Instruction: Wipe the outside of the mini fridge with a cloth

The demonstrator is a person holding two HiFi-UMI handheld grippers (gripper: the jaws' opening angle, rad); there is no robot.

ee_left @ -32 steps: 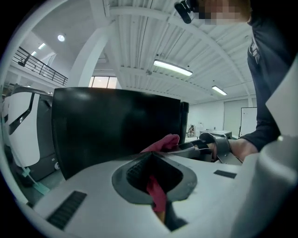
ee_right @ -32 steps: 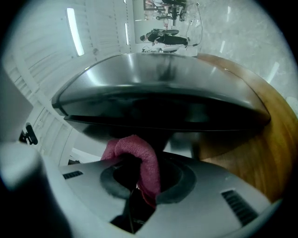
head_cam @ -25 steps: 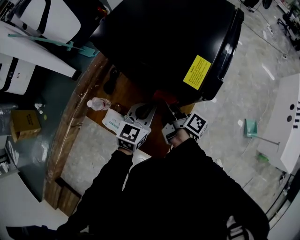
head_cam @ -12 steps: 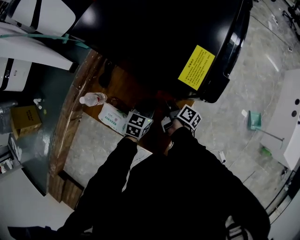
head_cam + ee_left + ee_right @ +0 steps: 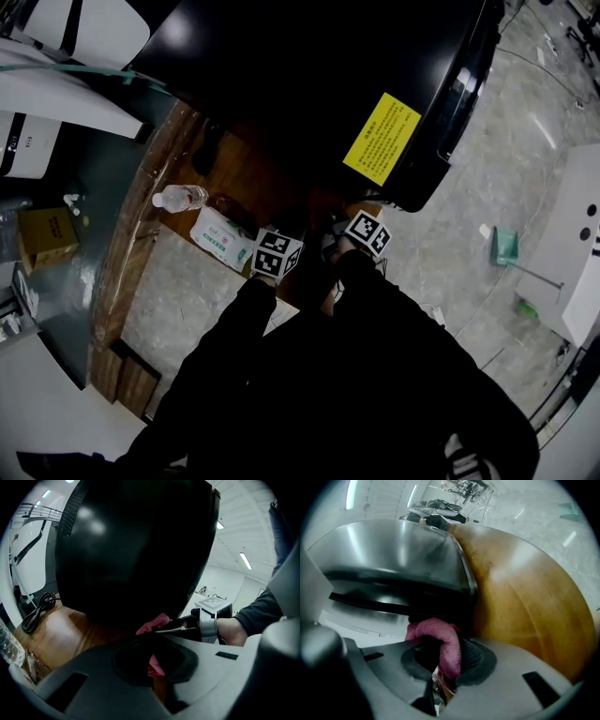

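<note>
Evidently the right gripper [image 5: 440, 663] is clenched on the soft pink cloth [image 5: 440, 641], and the left gripper [image 5: 153, 660] seems to pinch its other end, just beside the black mini fridge [image 5: 309, 84] on the wooden table [image 5: 525, 606]. Light and limp, the cloth likely bunches, so it is best held deep in a fold.

Mini fridge [image 5: 309, 75] blocks the far side — bottle [image 5: 180, 198] and packet [image 5: 223, 239] stand left; bare table [image 5: 258, 187] lies open between.
</note>
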